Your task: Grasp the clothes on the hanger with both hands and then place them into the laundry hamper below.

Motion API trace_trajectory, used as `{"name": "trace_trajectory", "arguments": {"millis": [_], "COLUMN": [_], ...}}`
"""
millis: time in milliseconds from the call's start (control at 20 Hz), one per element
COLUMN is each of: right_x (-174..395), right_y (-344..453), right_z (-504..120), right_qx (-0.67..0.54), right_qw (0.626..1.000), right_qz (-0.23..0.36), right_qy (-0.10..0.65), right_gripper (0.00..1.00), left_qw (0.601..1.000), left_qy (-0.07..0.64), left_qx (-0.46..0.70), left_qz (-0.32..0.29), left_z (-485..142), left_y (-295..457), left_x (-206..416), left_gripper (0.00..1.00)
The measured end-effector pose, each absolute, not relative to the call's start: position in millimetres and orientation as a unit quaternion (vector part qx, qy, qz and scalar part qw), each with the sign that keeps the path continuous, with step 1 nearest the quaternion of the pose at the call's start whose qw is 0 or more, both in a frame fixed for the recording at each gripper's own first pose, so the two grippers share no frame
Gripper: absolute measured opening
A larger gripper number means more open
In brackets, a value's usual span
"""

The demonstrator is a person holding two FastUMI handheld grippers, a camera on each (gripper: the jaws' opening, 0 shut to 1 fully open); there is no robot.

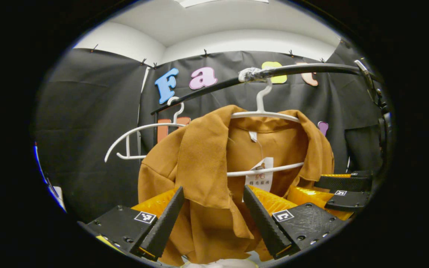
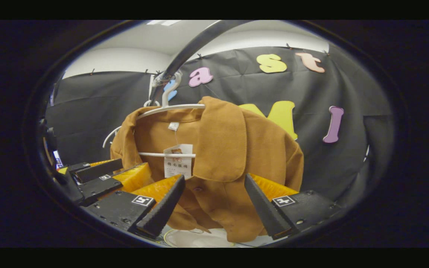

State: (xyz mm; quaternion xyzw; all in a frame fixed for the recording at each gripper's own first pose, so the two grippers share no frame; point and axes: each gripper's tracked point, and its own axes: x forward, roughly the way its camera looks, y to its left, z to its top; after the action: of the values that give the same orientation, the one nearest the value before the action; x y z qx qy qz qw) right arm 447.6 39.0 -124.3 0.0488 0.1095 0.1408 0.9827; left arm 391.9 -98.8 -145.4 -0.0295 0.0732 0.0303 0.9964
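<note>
**Camera placement, both grippers**

Left gripper view: looks slightly upward along its own fingers, close to the brown jacket (image 1: 214,163), from its left-lapel side. Right gripper view: same upward tilt, close, from the opposite lapel. Shared: jacket, white hanger (image 1: 263,115), black rail (image 1: 304,70), booth wall; each view catches the other gripper at its edge.

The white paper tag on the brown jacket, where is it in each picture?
Left gripper view: paper tag hangs right of centre, inside the open brown jacket.
Right gripper view: tag hangs left of centre.
Shared landmark: it crosses the white hanger bar in both.
</note>
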Motion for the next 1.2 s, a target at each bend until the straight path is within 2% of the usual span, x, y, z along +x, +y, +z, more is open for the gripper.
{"name": "trace_trajectory", "arguments": {"millis": [400,550,600,700,750,800,900,950,1100,1200], "right_x": [472,486,492,498,501,505,508,508,512,515], "right_y": [44,36,35,37,34,27,19,19,15,16], "right_z": [-126,-131,-136,-146,-149,-152,-152,-154,-154,-154], "right_qx": [0.086,0.086,0.086,0.092,0.095,0.096,0.104,0.107,0.114,0.131], "right_qw": [0.982,0.985,0.985,0.983,0.982,0.982,0.981,0.978,0.968,0.956], "right_qz": [0.121,0.087,0.083,0.091,0.094,0.093,0.107,0.124,0.175,0.215], "right_qy": [0.118,0.118,0.122,0.134,0.134,0.131,0.126,0.129,0.138,0.147], "right_gripper": [0.97,0.9,0.86,0.77,0.66,0.63,0.36,0.17,0.08,0.05], "left_qw": [0.995,0.995,0.995,0.995,0.995,0.995,0.995,0.994,0.992,0.989], "left_qy": [0.075,0.071,0.072,0.078,0.077,0.078,0.082,0.087,0.115,0.136], "left_qx": [-0.027,-0.025,-0.023,-0.015,-0.012,-0.01,-0.009,-0.013,-0.041,-0.057], "left_qz": [0.058,0.059,0.059,0.059,0.061,0.059,0.059,0.057,0.037,0.016], "left_z": [-155,-153,-154,-157,-157,-158,-161,-164,-178,-187], "left_y": [-81,-82,-83,-82,-80,-80,-77,-75,-79,-84], "left_x": [408,410,412,414,415,417,419,420,425,424], "left_gripper": [0.99,0.99,0.96,0.99,0.96,0.9,0.78,0.72,0.46,0.4]}}
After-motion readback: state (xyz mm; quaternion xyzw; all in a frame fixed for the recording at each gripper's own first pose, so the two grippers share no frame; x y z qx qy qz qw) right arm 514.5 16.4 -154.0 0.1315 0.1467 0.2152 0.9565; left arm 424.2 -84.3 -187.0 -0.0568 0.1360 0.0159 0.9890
